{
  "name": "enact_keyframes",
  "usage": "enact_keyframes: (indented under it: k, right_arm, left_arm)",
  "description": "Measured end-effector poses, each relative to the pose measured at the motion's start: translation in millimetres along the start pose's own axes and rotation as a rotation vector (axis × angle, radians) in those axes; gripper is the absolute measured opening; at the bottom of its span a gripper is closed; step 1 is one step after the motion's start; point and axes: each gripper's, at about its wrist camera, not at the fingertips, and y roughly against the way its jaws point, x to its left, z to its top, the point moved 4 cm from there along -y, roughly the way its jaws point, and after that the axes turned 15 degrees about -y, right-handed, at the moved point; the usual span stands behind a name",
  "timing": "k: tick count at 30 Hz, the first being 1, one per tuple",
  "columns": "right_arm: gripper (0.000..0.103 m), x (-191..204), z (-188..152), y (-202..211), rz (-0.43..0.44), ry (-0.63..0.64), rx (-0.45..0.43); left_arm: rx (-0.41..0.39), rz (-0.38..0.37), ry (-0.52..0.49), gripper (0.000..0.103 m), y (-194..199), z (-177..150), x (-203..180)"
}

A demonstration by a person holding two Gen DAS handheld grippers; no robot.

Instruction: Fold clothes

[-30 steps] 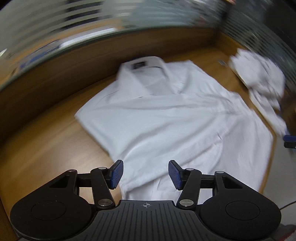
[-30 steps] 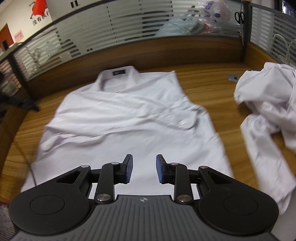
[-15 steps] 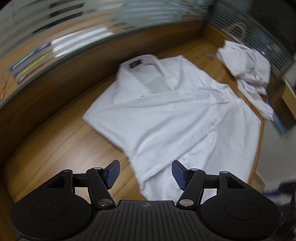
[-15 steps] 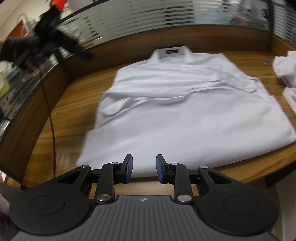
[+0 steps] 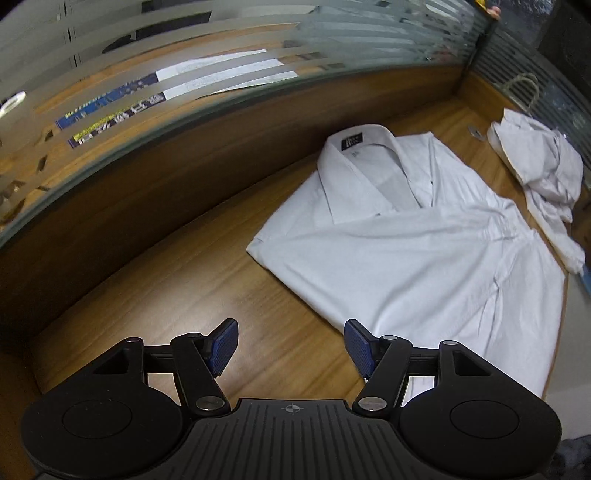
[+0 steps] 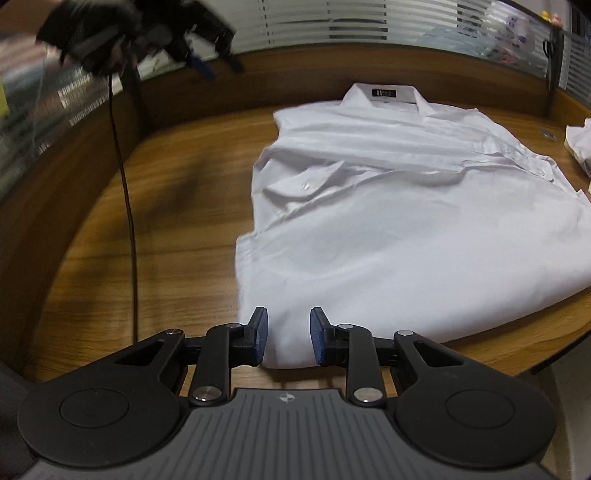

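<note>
A crumpled white garment (image 6: 580, 147) runs off the right edge; far left, a dark gloved hand (image 6: 92, 33) blurs beyond recognition.

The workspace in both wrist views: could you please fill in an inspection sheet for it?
Surface: wooden desk with a raised wooden back edge.
Job's things: white dress shirt lying flat, collar at the far side, a sleeve folded across the front; its near corner lies between the right gripper's pads.
Clutter: crumpled white garment at the desk's right end; small metal disc beside it.
Grippers: left gripper open over bare wood, nothing between its pads; right gripper closing around the shirt's corner, pads not yet pressing.
Cables: black cable hanging at the left.
Surroundings: striped frosted glass partition behind the desk.
</note>
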Motion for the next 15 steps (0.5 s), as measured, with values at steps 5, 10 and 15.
enact_keyframes:
  k: [5,10,15]
  right_arm:
    - [0.022,16,-13,-20,-0.092,0.063,0.013]
    - [0.036,17,-2,-5,-0.068,0.018,-0.012]
    - [0.051,24,-10,-1,-0.093,0.111,0.011]
  left_arm:
    - [-0.011,-0.006,-0.001,0.067,-12,7,9]
    - [-0.024,-0.02,0.04,0.068,-33,15,15]
    - [-0.044,-0.015,0.184,0.068,-57,18,28]
